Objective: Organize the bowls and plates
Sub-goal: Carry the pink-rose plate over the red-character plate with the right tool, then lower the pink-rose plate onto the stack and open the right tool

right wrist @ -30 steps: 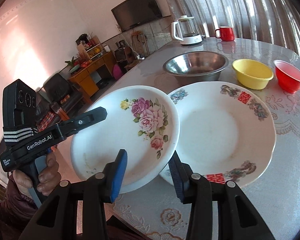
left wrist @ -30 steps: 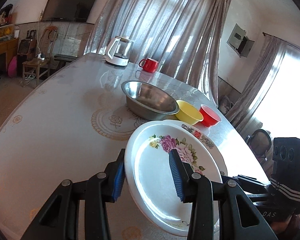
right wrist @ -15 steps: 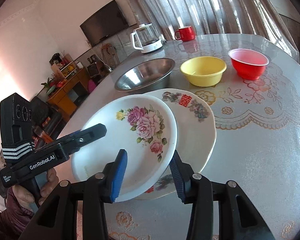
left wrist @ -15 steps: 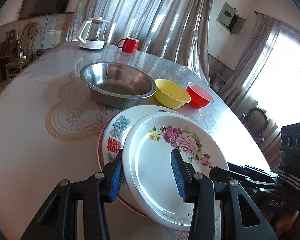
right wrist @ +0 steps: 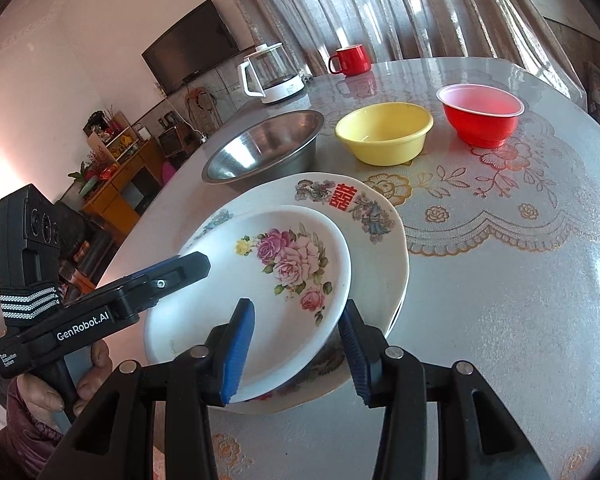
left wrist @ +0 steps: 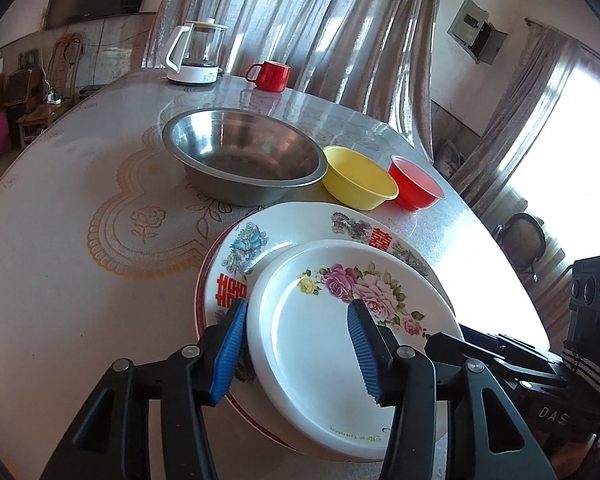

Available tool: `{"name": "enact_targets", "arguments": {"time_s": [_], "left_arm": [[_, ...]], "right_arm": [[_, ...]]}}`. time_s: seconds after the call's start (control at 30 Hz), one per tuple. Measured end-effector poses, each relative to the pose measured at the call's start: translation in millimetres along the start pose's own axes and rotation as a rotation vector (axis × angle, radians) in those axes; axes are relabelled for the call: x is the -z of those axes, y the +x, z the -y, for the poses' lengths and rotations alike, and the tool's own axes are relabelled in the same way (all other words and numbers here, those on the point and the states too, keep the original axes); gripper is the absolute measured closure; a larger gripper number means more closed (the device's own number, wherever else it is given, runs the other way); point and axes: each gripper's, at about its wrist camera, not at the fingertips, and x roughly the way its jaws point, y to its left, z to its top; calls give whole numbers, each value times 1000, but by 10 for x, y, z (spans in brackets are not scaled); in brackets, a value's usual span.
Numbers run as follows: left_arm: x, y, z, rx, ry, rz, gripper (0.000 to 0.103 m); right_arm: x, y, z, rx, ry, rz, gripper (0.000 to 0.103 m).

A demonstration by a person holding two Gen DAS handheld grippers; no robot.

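A white rose plate (left wrist: 320, 344) (right wrist: 260, 280) lies on a larger white plate with red characters (left wrist: 300, 228) (right wrist: 376, 216). My left gripper (left wrist: 296, 344) straddles the rose plate's near rim, its blue pads wide apart and off the rim. My right gripper (right wrist: 296, 352) straddles the opposite rim, equally wide. Each gripper shows in the other's view: the left (right wrist: 172, 272), the right (left wrist: 500, 356). Behind stand a steel bowl (left wrist: 244, 160) (right wrist: 264, 148), a yellow bowl (left wrist: 360, 178) (right wrist: 384, 132) and a red bowl (left wrist: 416, 184) (right wrist: 480, 114).
A glass kettle (left wrist: 196, 56) (right wrist: 272, 74) and a red mug (left wrist: 270, 76) (right wrist: 350, 60) stand at the table's far side. The table (left wrist: 80, 240) (right wrist: 520, 280) has a lace-patterned cover. Its edge curves close on both sides of the plates.
The rose plate has come down from a tilted hold beside the large plate and now lies on it. Both grippers moved with it.
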Motion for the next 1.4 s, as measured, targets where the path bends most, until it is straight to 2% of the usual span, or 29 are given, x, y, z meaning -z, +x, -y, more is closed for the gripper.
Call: {"name": "enact_targets", "arguments": {"time_s": [0.23,0.6,0.83,0.9,1.03,1.17,1.2,1.27,1.4], "left_arm": [[-7,-47,22,6,-5,15,43],[24,-80,33,8,0,25,42],[27,-122,24,-45,13,40,42],[31,-116,21,-64,17,42,42],[56,-110,-12,-83,13,39,41],[100,-73,-54,-103,8,21,41],[114,-67,-62,-101,5,17,41],[132,-58,-75,-93,1,11,41],[142,-63,-59,-74,4,12,41]], "right_arm": [[-28,-43,5,43,-12,30,58],[-15,-25,-11,52,-26,33,59],[-50,-108,80,105,15,83,59],[-58,-102,126,148,29,85,59],[-43,-68,239,153,73,71,59],[-21,-25,176,148,27,62,60],[-15,-7,142,170,5,61,64],[-1,26,100,202,-31,59,65],[-10,53,108,207,-33,60,66]]}}
